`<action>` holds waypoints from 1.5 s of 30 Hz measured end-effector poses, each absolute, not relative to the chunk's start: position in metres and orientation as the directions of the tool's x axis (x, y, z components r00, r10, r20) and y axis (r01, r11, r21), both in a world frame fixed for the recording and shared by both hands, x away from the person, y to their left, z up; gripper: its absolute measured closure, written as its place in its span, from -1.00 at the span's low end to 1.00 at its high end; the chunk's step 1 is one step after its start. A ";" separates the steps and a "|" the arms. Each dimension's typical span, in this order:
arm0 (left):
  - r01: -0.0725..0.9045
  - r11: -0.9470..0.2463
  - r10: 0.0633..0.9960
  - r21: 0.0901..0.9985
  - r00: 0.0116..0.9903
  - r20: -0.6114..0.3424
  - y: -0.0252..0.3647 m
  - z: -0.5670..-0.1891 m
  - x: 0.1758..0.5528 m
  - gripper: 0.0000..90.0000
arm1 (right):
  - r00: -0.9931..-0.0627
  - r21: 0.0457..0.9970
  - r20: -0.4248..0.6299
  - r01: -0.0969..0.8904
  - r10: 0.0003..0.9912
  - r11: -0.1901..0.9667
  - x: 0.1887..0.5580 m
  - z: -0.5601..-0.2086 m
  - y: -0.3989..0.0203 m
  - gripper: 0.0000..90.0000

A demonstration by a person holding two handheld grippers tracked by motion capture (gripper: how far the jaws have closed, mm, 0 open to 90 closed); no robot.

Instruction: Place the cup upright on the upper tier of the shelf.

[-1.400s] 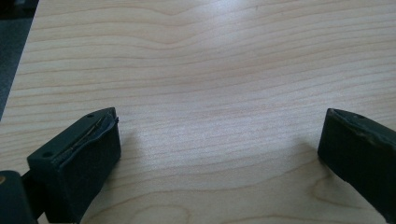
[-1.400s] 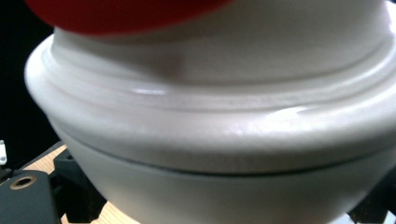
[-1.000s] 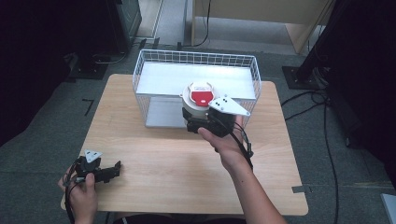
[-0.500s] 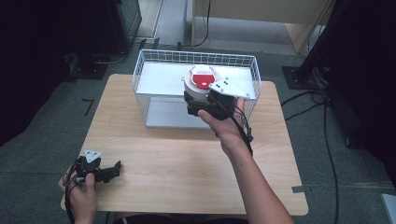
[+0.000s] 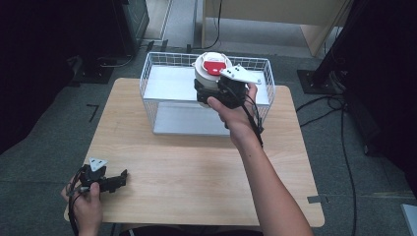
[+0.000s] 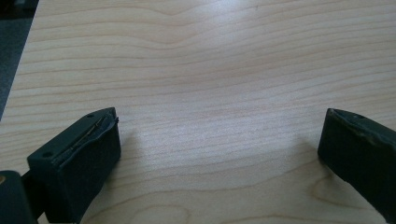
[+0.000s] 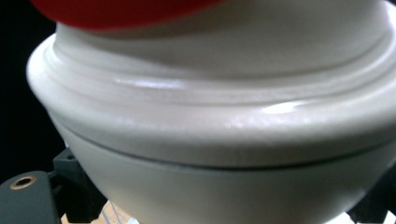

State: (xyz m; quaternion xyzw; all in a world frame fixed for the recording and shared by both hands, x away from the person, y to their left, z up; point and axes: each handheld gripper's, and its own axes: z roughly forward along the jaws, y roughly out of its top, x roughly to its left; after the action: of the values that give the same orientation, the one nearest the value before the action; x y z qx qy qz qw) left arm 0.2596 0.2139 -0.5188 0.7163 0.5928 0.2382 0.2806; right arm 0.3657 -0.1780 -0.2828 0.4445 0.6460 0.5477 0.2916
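Upper centre of the high view: right claw (image 5: 209, 93) clamped on a white tub (image 5: 208, 73) with a red patch on its lid, held above the white wire basket (image 5: 157, 91) at the far side of the table (image 5: 196, 167). Grey three-cornered plate riding on top of that claw, just right of the tub's lid. Forearm reaching in from the lower right of the frame.

In the right gripper view, white tub (image 7: 219, 121) very close, lid rim and body bulging between the black jaws at the lower corners, red at the top edge.

Lower left of the high view: left claw (image 5: 118, 179) held in a hand (image 5: 86, 206) near the table's near left corner, low over the wood. In the left gripper view, left claw (image 6: 219, 149) spread wide apart, bare light wood grain of the table (image 6: 210, 70) between the jaws.
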 end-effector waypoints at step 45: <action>0.716 -0.143 0.983 0.684 0.185 0.011 0.214 -0.519 0.260 -1.00 | -0.298 0.953 0.154 0.297 0.942 -0.062 0.434 -0.292 -0.174 -1.00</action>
State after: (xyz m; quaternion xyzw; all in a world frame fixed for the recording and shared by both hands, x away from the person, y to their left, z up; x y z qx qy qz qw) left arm 0.2604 0.2139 -0.5187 0.7172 0.5919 0.2386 0.2798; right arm 0.4336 -0.1739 -0.2921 0.5061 0.6118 0.5242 0.3078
